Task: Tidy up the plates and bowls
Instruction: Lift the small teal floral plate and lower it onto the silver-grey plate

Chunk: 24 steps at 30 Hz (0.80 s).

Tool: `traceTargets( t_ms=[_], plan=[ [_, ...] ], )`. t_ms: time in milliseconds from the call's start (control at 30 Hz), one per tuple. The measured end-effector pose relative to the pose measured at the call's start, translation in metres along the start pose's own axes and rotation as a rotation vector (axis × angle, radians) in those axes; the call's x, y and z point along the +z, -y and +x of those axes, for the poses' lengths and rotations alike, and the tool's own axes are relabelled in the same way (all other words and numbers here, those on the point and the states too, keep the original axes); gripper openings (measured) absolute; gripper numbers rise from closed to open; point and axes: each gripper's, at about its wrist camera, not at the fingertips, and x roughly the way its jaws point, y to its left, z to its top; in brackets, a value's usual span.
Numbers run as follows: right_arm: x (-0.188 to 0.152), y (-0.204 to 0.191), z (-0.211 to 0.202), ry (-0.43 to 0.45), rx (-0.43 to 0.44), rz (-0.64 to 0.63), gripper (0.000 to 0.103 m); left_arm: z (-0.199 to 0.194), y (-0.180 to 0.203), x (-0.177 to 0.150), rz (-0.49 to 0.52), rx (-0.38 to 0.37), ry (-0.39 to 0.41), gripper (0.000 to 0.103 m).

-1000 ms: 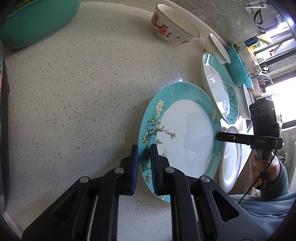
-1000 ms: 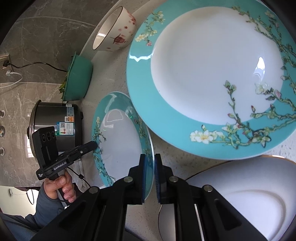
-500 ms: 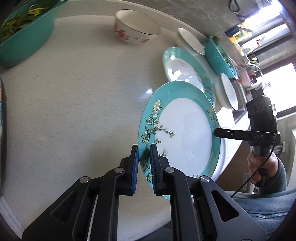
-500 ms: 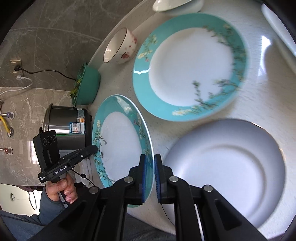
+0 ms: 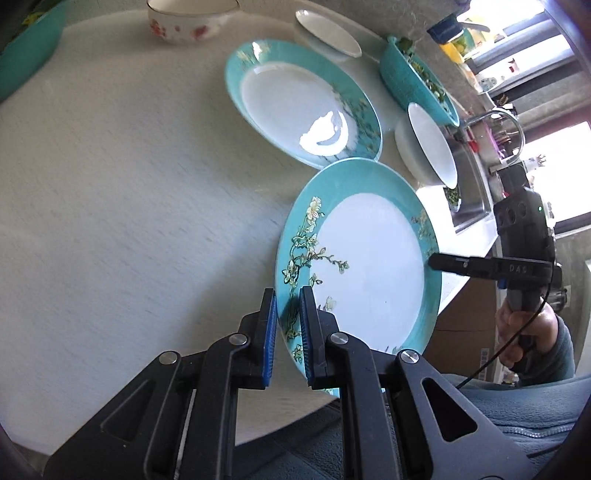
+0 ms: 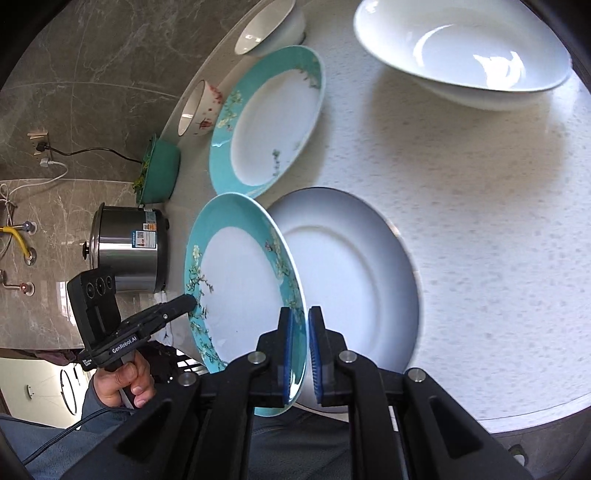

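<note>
Above the pale speckled stone counter (image 5: 110,206), both grippers clamp one round teal ceramic plate w/ white centre and blossom sprigs (image 5: 362,254), held tilted on edge, off the surface. Left gripper (image 5: 287,334) pinches its rim at approx 7 o'clock in the left wrist view; right gripper (image 6: 299,350) pinches the opposite rim, blue pads tight on it. Count: 2 teal blossom plates, the 2nd teal blossom plate (image 5: 301,103) lying flat at 12 o'clock of the held one; 1 plain white flat plate (image 6: 351,280) on the counter just behind the held plate in the right wrist view, partly hidden by it; 1 white deep bowl (image 6: 461,51); 1 small white bowl (image 6: 269,29); 1 white bowl w/ red flowers (image 5: 188,22), top cut off. 2 teal containers: teal textured bowl (image 5: 417,85) holding greens, and green-teal tub (image 6: 159,173), also w/ greens. Steel rice cooker (image 6: 129,251) at 9 o'clock.
</note>
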Motion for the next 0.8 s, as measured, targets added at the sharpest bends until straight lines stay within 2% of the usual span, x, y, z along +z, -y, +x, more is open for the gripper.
traceTargets(
  t_ms=[333, 800],
  plan=[
    [0.002, 0.032, -0.010, -0.018, -0.012, -0.027, 0.014, 0.035, 0.030, -0.017, -0.006, 0.059, -0.002, 0.011],
    [0.002, 0.044, -0.004, -0.009, -0.013, -0.042, 0.014, 0.050, 0.025, -0.013, -0.017, 0.077, -0.003, 0.011]
  ],
)
